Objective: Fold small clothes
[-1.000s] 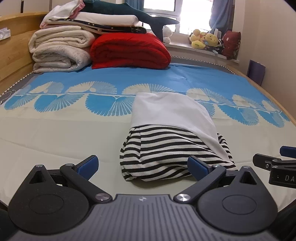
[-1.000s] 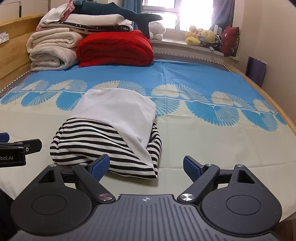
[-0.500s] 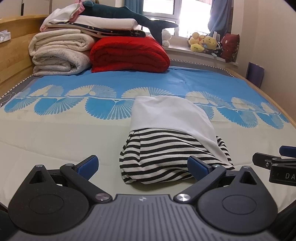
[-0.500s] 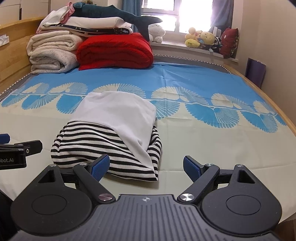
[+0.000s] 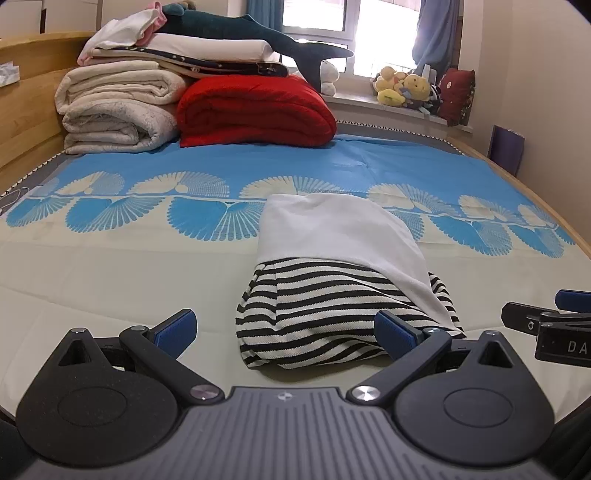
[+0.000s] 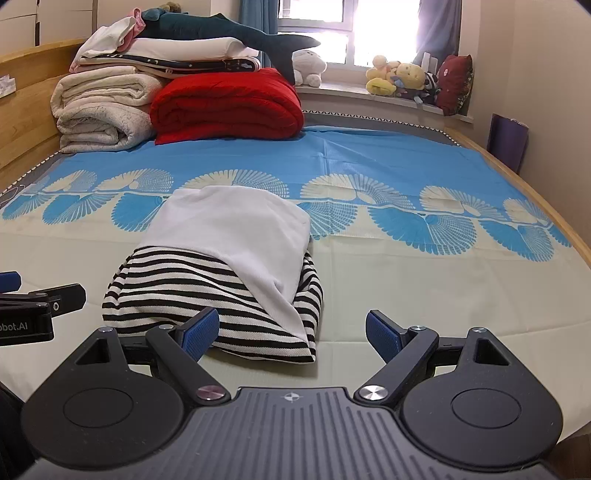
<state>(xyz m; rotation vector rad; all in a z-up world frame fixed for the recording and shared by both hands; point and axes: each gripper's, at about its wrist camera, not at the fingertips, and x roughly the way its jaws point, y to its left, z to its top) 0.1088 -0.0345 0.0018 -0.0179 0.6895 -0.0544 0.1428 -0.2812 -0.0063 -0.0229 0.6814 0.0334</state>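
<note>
Garment [image 5: 343,288]: one, folded, on the bed [image 5: 110,280], near edge, just ahead of both claws. White part lies over black-and-white striped part; stripes show at the near end and along both sides. In the right view the same garment [image 6: 221,269] sits left of centre.

Left claw [image 5: 284,330]: wide open, holds nothing. Blue pads, two; the right pad [image 5: 393,330] overlaps the striped hem in view, contact cannot be told. Left pad is over bare sheet.

Right claw [image 6: 291,332]: wide open, holds nothing. Its left pad [image 6: 201,328] overlaps the striped edge in view; right pad over bare sheet.

Each claw shows at the edge of the other's view. Writing: "DA" on the right claw's body, cut off; "bot.AI" on the left claw's body, cut off.

Far end of bed: one red quilt [image 5: 255,110], folded; cream blankets [image 5: 118,110], two rolls stacked; more folded bedding on top, count unclear; one dark shark plush [image 5: 258,35] on top of the pile.

Windowsill: cluster of soft toys [image 5: 402,86], count unclear.
</note>
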